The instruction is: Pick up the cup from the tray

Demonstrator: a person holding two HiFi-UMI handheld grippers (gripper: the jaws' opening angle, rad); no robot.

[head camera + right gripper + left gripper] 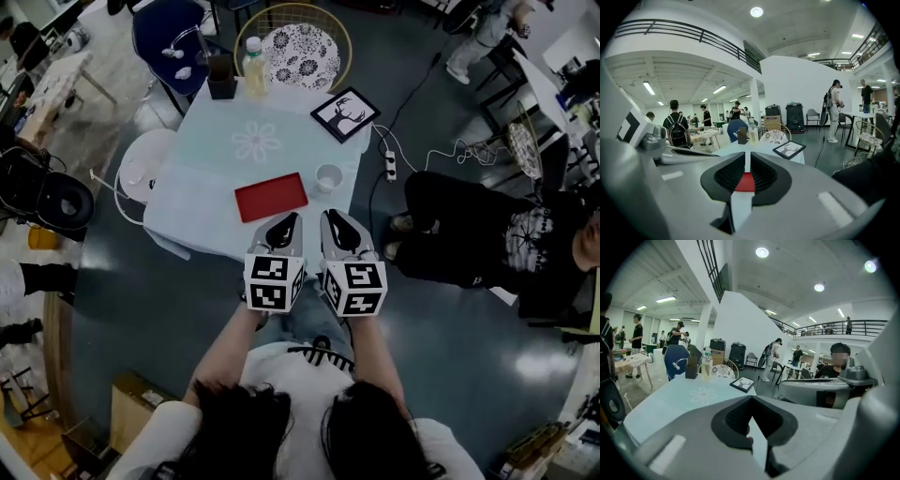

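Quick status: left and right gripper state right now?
Left gripper: closed, holding nothing.
Right gripper: closed, holding nothing.

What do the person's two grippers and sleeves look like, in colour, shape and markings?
The left gripper and the right gripper have smooth grey shells that taper to a point, with black ribbed pads inside. Each carries a white cube printed with black square markers. The person wears a white top with short sleeves.
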